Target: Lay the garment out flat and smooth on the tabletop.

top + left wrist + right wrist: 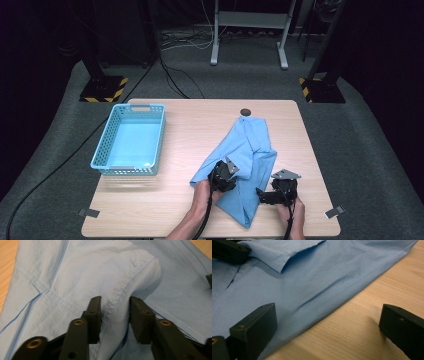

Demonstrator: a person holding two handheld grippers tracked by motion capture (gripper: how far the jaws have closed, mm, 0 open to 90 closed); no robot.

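A light blue shirt point(250, 150) lies crumpled on the right half of the wooden table point(190, 125). My left gripper point(221, 175) sits on its near left part. In the left gripper view a raised fold of the shirt point(75, 270), with a stitched seam, fills the gap of the left gripper point(115, 301), and both pads press on it. My right gripper point(265, 195) rests low at the shirt's near right edge. Its jaws point(327, 312) stand wide open, one over the shirt point(317, 277) and one over bare wood point(367, 305).
An empty light blue plastic basket point(107, 135) stands on the table's left side. A small dark round disc point(245, 112) lies at the far edge, just beyond the shirt. Grey tape tabs point(90, 212) mark the near corners. Black stands and cables cover the floor beyond.
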